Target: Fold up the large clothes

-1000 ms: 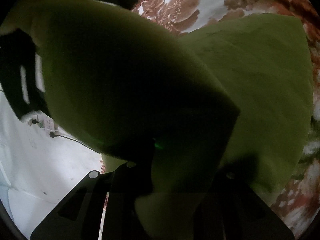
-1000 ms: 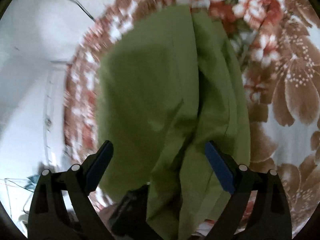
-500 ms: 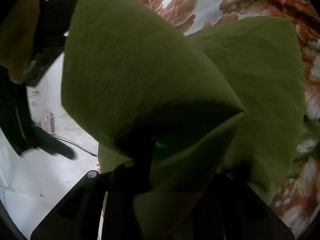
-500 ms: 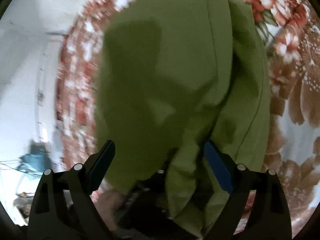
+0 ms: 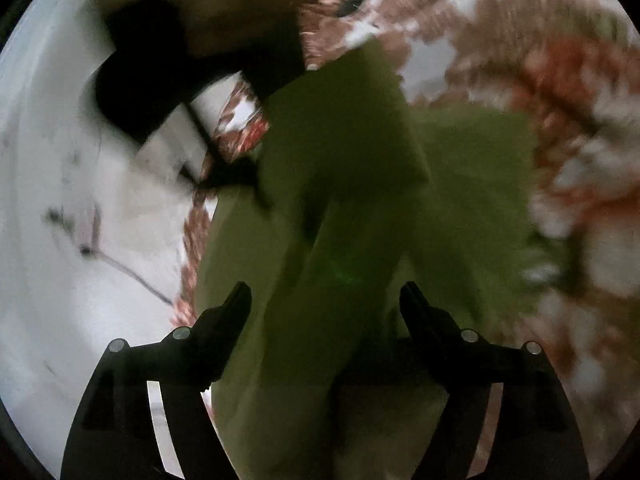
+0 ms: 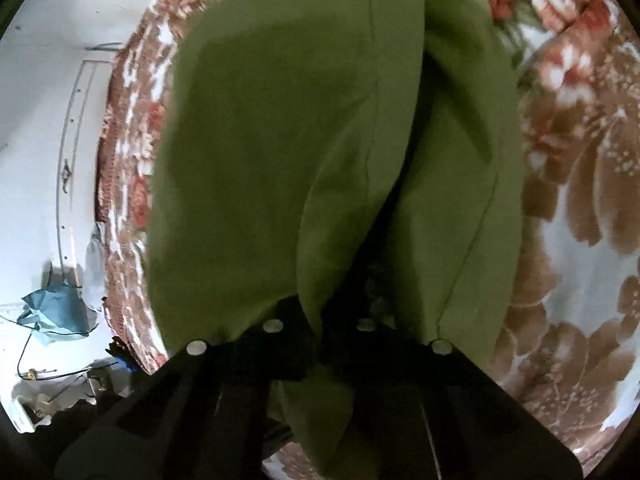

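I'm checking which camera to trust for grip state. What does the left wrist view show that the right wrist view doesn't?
Only the left wrist view: the left claw open, fingers apart over the green garment, and a dark blurred shape at upper left. Only the right wrist view: the right claw shut on the garment, plus a teal cloth on the floor. Both: the garment lying on the floral bedspread.

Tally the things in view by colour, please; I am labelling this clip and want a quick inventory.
Green: 1, the garment, also in the left view.
Red-brown floral: 1, the bedspread it lies on.
Teal: 1, a crumpled cloth on the floor.
Black: 2, the left gripper with fingers apart, and the right gripper closed on the garment.
Total: 5
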A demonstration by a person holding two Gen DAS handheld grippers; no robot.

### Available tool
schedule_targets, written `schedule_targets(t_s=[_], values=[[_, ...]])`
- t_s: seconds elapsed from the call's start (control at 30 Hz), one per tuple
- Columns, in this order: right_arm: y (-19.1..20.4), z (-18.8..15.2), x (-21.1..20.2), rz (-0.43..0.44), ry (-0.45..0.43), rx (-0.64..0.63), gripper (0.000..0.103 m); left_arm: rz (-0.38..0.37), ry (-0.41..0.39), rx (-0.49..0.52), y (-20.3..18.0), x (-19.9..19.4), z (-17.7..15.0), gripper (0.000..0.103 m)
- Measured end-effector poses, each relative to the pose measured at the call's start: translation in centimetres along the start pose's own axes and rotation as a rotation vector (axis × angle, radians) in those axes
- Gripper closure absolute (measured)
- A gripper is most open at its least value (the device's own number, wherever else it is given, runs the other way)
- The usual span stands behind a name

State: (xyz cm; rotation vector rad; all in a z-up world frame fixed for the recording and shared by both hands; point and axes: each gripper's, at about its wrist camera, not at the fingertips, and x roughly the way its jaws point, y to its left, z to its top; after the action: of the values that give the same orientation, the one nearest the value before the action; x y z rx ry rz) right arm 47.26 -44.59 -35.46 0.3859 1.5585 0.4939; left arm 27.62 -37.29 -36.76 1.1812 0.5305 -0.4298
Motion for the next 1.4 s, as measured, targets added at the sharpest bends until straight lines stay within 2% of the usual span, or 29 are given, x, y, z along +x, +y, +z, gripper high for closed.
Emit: schedule_targets(t_s=[0.07,0.17,0.23,0.33,0.4,0.47,0.5,0.57,0.6,0.63,0.73,0.9,1.0,1.03,1.07,1.1,1.13,1.17,1.2,1.3,1.33,1.37,1.4], values=[[0.0,-0.3,-1.4,0.024,-0.026,0.001,0.097,-0.043,-0.022,-0.076,2.3,-2.8,-1.3,0.026],[0.5,-0.8,-3.7,0.045,-0.063,-0.002,0.097,-0.142,-0.055,-0.280,7.7,-6.2,-4.0,0.023],[1.0,-1.4,-4.8,0.027,-0.075,-0.021,0.097,-0.182,-0.082,-0.414,11.3,-6.7,-5.9,0.018],[1.1,-2.2,-5.0,-0.003,-0.076,-0.018,0.098,-0.257,-0.096,-0.612,15.1,-5.0,-8.3,0.014],[0.7,-2.8,-4.8,-0.011,-0.078,0.013,0.098,-0.352,-0.110,-0.680,15.9,-2.7,-8.6,0.014],[-1.0,-3.5,-4.1,-0.024,-0.080,0.064,0.098,-0.394,-0.148,-0.674,15.4,-0.6,-8.3,0.014],[-2.0,-4.0,-3.6,-0.023,-0.076,0.092,0.098,-0.450,-0.165,-0.646,14.1,1.0,-8.0,0.015],[-3.7,-5.0,-2.6,-0.033,-0.061,0.137,0.098,-0.571,-0.143,-0.595,12.2,3.6,-7.9,0.023],[-4.3,-5.5,-1.9,-0.047,-0.053,0.149,0.098,-0.607,-0.118,-0.578,10.9,4.3,-7.8,0.030],[-5.0,-6.3,-1.0,-0.071,-0.038,0.152,0.098,-0.633,-0.109,-0.553,9.6,5.2,-8.1,0.028],[-6.1,-7.7,0.7,-0.068,-0.017,0.152,0.098,-0.617,-0.089,-0.452,6.5,6.4,-9.0,0.028],[-6.4,-8.1,3.7,-0.127,-0.029,0.113,0.097,-0.598,-0.081,-0.437,4.6,7.6,-9.9,0.026],[-6.3,-8.0,4.4,-0.147,-0.039,0.089,0.095,-0.576,-0.067,-0.416,5.2,7.0,-9.2,0.024],[-5.8,-8.0,4.0,-0.168,-0.044,0.066,0.093,-0.575,-0.055,-0.397,5.6,6.4,-8.8,0.020],[-5.2,-8.0,3.6,-0.197,-0.050,0.048,0.082,-0.576,-0.049,-0.390,6.1,6.0,-8.4,0.018],[-4.2,-8.2,2.7,-0.263,-0.057,0.013,0.070,-0.580,-0.054,-0.396,7.2,5.2,-8.0,0.015],[-3.0,-8.4,2.1,-0.313,-0.065,-0.014,0.065,-0.576,-0.086,-0.415,8.7,4.2,-7.7,0.012],[-1.8,-8.5,0.7,-0.374,-0.087,-0.059,0.053,-0.572,-0.104,-0.432,9.7,3.7,-7.7,0.011],[-0.8,-8.7,-0.5,-0.394,-0.110,-0.087,0.045,-0.569,-0.133,-0.472,11.8,3.1,-7.5,0.008],[1.4,-8.0,-4.4,-0.387,-0.220,-0.093,0.032,-0.572,-0.161,-0.607,17.5,3.9,-7.3,0.006],[2.4,-7.0,-5.7,-0.371,-0.281,-0.082,0.028,-0.574,-0.162,-0.636,18.6,4.5,-7.2,0.006],[3.1,-6.0,-6.5,-0.369,-0.331,-0.079,0.017,-0.576,-0.159,-0.666,19.9,5.5,-7.0,0.006],[3.3,-5.2,-7.1,-0.376,-0.369,-0.081,0.013,-0.577,-0.149,-0.700,21.3,7.0,-6.6,0.006]])
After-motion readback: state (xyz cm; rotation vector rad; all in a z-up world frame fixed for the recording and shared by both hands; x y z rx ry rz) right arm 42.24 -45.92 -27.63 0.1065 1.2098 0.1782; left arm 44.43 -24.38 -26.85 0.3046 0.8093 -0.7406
